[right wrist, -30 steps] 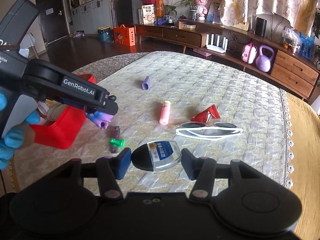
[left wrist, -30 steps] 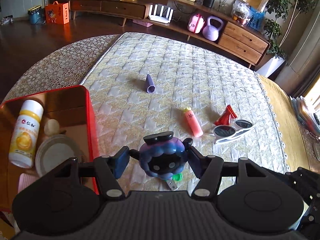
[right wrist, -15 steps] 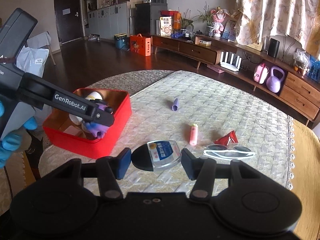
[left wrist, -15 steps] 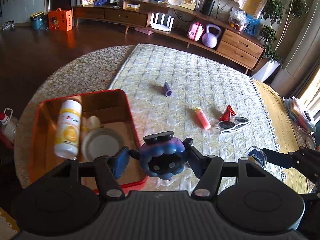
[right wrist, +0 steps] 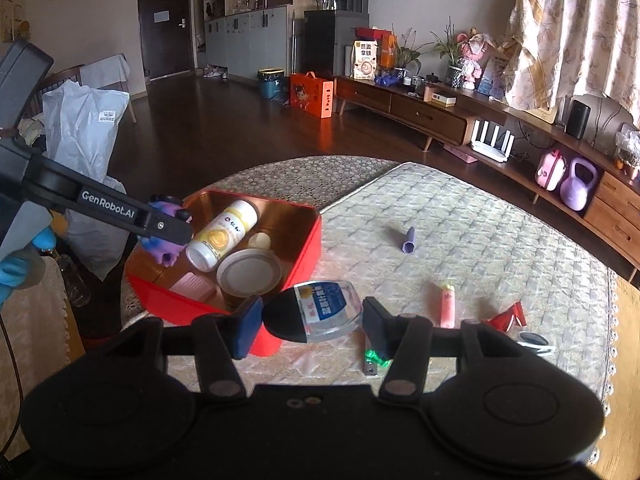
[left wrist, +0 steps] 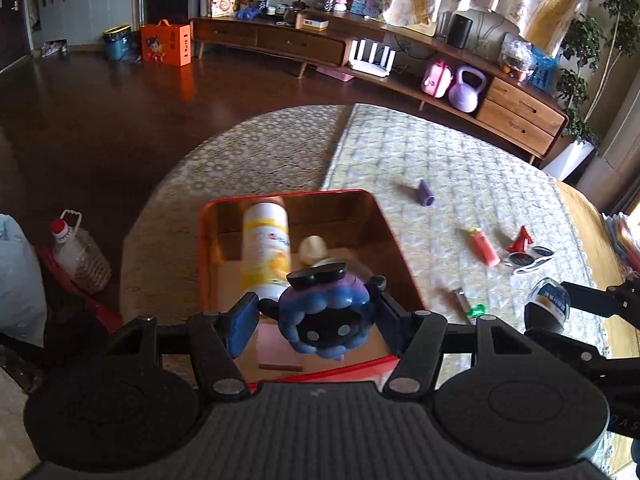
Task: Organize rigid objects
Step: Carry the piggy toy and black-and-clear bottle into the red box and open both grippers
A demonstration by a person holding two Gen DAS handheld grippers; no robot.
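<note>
Over the red tin (left wrist: 404,256), the left gripper (left wrist: 316,316) holds a purple toy (left wrist: 324,316) clamped between its blue pads, the toy hanging above the tin's near end. From the right wrist view the same toy (right wrist: 162,240) shows beneath the left gripper's finger (right wrist: 160,226), over the tin's left corner (right wrist: 316,236), with a blue-gloved hand (right wrist: 20,264) behind it.

Inside the tin lie a white and yellow bottle (left wrist: 266,248) on its side, a small cream ball (left wrist: 314,248) just beside it, a round lid (right wrist: 250,272) and a pink pad (right wrist: 192,282) on the floor of the tin.

Right of the tin, the right gripper (right wrist: 312,318) is closed on a clear bottle (right wrist: 320,310) with a black cap and a blue label, held lying across the jaws above the quilted mat (right wrist: 480,232), near the tin's front corner. The left wrist view shows that bottle (left wrist: 548,306) at the far right.

Loose on the mat lie a purple tube (right wrist: 409,242), a pink stick (right wrist: 447,306), a red packet (right wrist: 510,315) and white sunglasses (left wrist: 528,258), the packet touching the glasses. A green clip (right wrist: 374,356) and a small metal piece (left wrist: 460,298) lie near the front edge.

The mat covers a round table (left wrist: 248,160) with a patterned cloth.
</note>
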